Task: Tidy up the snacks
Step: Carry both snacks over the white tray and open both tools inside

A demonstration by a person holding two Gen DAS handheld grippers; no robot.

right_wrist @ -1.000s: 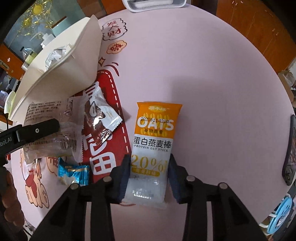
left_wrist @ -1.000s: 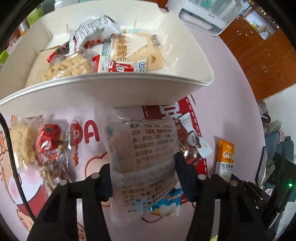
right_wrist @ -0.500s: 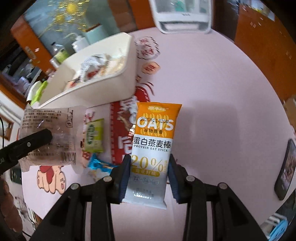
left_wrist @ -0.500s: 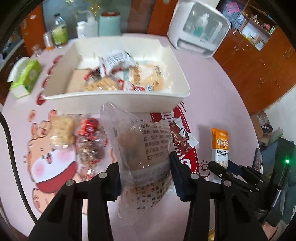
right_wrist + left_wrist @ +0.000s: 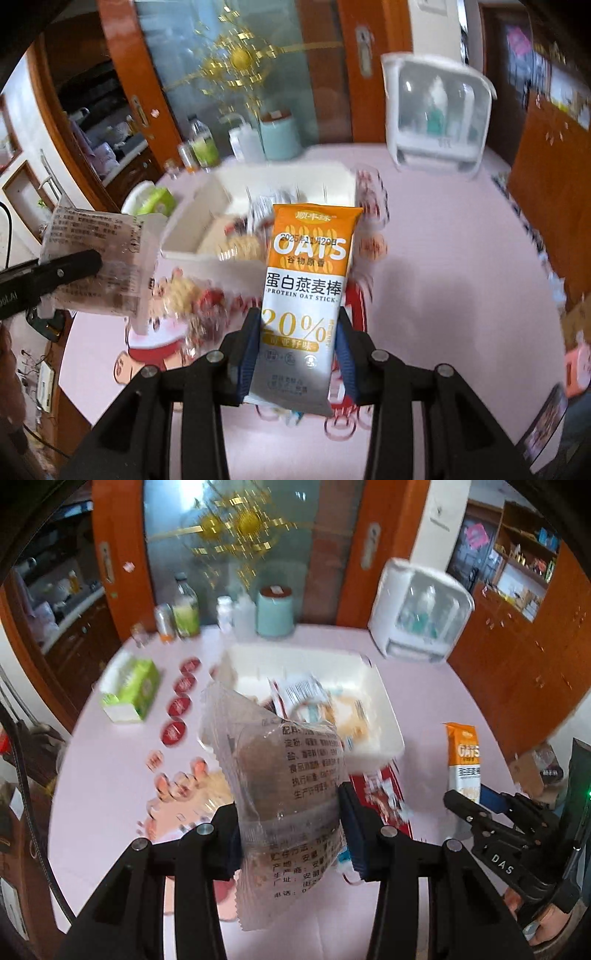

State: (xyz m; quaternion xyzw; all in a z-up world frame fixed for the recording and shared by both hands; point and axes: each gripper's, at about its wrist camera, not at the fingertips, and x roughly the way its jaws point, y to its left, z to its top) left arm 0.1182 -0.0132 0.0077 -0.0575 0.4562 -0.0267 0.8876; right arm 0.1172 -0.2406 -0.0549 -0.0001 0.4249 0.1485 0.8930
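While both packets hang above the pink tabletop, you are mid-carry: your left tongs pinch a crinkly clear-film pastry packet, your right tongs clamp a flat, glossy orange-and-white oat stick. Next, judged from here, comes a release over the white rectangular plastic bin at twelve o'clock, already part-filled. Loose wrappers lie at seven o'clock.

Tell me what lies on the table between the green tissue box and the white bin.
Only a row of round red printed marks on the pink tablecloth separates the tissue box from the bin; left wrist view.
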